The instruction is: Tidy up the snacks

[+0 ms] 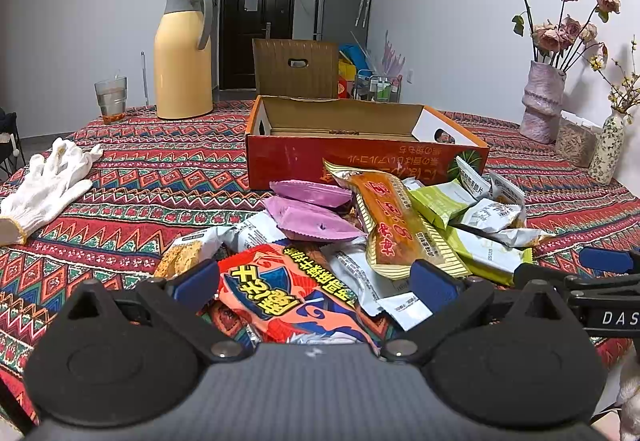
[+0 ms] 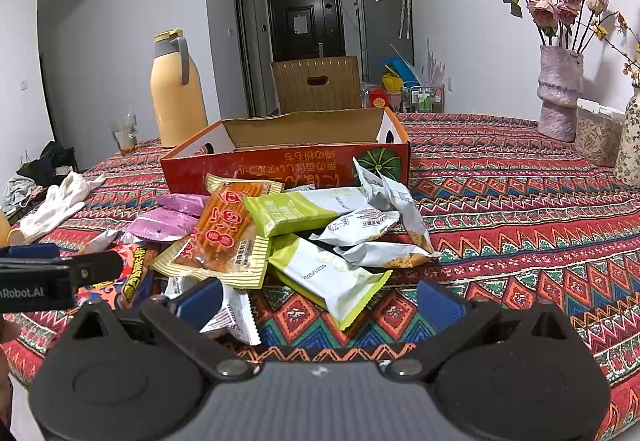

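Observation:
A pile of snack packets lies on the patterned tablecloth in front of an open red cardboard box (image 1: 352, 157) (image 2: 280, 165). The box looks empty. My left gripper (image 1: 316, 283) is open, its blue pads either side of a red-orange packet (image 1: 280, 289) at the near edge of the pile. My right gripper (image 2: 320, 301) is open, low over the cloth, with a green-white packet (image 2: 324, 273) between its pads. An orange stick-snack packet (image 1: 388, 225) (image 2: 224, 237), purple packets (image 1: 316, 219) (image 2: 164, 221) and grey-white packets (image 2: 360, 225) lie in the pile.
A yellow thermos (image 1: 182, 53) (image 2: 176, 89) and a glass (image 1: 111, 99) stand at the back left. A white glove (image 1: 44, 189) (image 2: 60, 205) lies left. Vases with flowers (image 1: 542, 101) (image 2: 560, 93) and a container stand at the right. A chair (image 1: 296, 69) stands behind the table.

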`<state>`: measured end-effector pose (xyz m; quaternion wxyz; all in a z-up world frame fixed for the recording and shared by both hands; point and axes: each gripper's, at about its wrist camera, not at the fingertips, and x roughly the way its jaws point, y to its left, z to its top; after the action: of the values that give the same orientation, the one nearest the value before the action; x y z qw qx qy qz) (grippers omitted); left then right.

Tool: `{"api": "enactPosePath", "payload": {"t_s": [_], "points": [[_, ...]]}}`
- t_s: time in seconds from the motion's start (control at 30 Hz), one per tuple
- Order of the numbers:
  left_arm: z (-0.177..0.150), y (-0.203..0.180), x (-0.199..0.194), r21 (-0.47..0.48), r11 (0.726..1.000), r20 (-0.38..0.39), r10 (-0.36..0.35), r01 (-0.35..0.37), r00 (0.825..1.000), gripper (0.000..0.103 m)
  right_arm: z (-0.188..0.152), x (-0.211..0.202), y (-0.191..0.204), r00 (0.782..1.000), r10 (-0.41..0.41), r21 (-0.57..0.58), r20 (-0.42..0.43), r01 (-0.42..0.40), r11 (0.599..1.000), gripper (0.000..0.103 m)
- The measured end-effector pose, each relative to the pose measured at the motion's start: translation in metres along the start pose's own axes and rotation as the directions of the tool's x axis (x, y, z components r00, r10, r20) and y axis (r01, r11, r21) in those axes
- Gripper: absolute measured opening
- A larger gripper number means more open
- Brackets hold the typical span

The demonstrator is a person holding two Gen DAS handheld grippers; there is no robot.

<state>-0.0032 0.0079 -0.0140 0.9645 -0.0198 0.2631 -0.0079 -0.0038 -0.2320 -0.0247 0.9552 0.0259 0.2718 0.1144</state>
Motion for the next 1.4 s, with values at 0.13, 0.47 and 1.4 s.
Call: {"api": "enactPosePath", "payload": {"t_s": [0.13, 0.47, 1.4], "points": [[0.000, 0.000, 0.000, 0.000, 1.000, 0.001, 0.000, 0.000, 1.000, 0.103, 0.000, 0.000, 0.000, 1.000, 0.000, 0.000, 0.000, 0.000, 1.000, 0.103], [-0.001, 0.000, -0.001, 0.000, 1.000, 0.000, 0.001, -0.001, 1.000, 0.103, 0.000, 0.000, 0.000, 1.000, -0.001, 0.000, 0.000, 0.001, 1.000, 0.103], [0.000, -0.001, 0.020, -0.006, 0.997, -0.133, 0.082, -0.083, 0.988, 0.103, -0.008, 0.002, -0.002, 1.000, -0.008, 0.008, -0.019, 0.008, 1.000, 0.103]]}}
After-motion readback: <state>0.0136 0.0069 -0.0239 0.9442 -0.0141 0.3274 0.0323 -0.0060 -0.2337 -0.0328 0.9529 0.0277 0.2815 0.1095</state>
